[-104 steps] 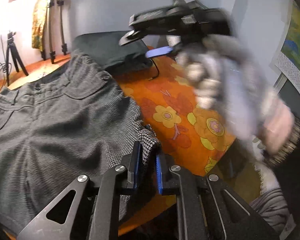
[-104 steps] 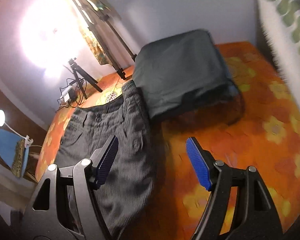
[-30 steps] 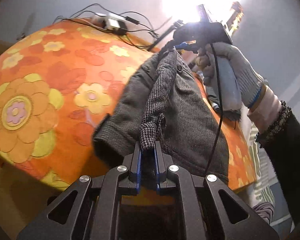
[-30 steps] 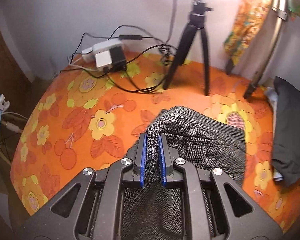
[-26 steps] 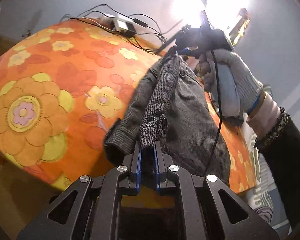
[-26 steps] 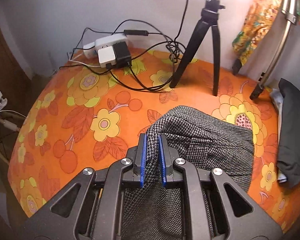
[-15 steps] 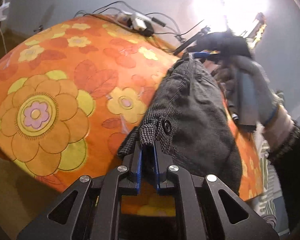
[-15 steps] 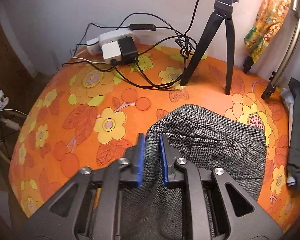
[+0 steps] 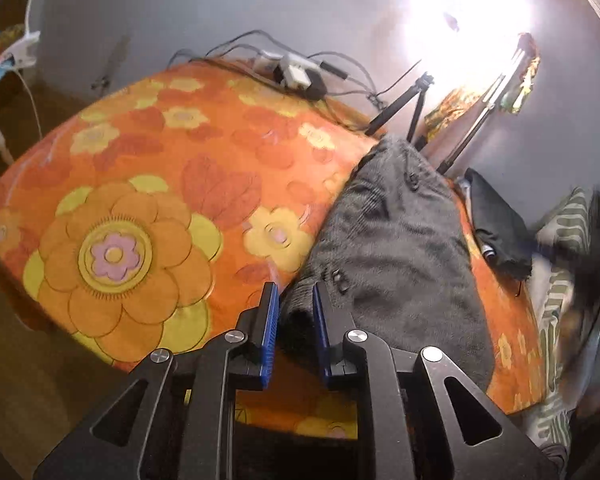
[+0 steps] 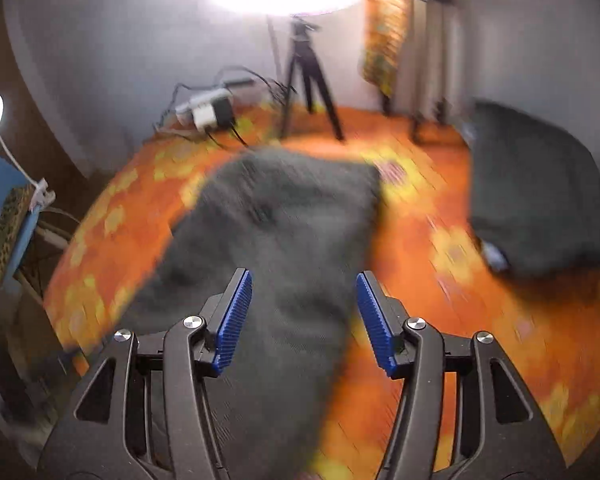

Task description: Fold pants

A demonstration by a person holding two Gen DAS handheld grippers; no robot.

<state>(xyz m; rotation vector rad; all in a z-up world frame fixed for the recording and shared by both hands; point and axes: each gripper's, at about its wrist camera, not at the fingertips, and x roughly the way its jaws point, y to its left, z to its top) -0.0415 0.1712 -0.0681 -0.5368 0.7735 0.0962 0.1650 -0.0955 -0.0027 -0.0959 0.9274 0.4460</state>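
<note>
The grey pants (image 9: pixel 392 248) lie folded lengthwise on the orange flowered cloth (image 9: pixel 140 200); they also show in the right wrist view (image 10: pixel 284 240), blurred. My left gripper (image 9: pixel 294 320) is open, its blue pads either side of the near corner of the pants, not pinching it. My right gripper (image 10: pixel 304 316) is wide open and empty, above the pants. The right gripper shows as a dark blur in the left wrist view (image 9: pixel 592 256) at the far right.
A folded dark garment (image 10: pixel 536 196) lies at the right of the table. A black tripod (image 10: pixel 308 72), a power strip with cables (image 10: pixel 208 110) and stand legs (image 10: pixel 428 112) are at the back by the wall. A bright lamp glares above.
Both grippers have let go of the pants and opened. The pants now lie flat, folded over. The right gripper has pulled back and up, and moves fast.
</note>
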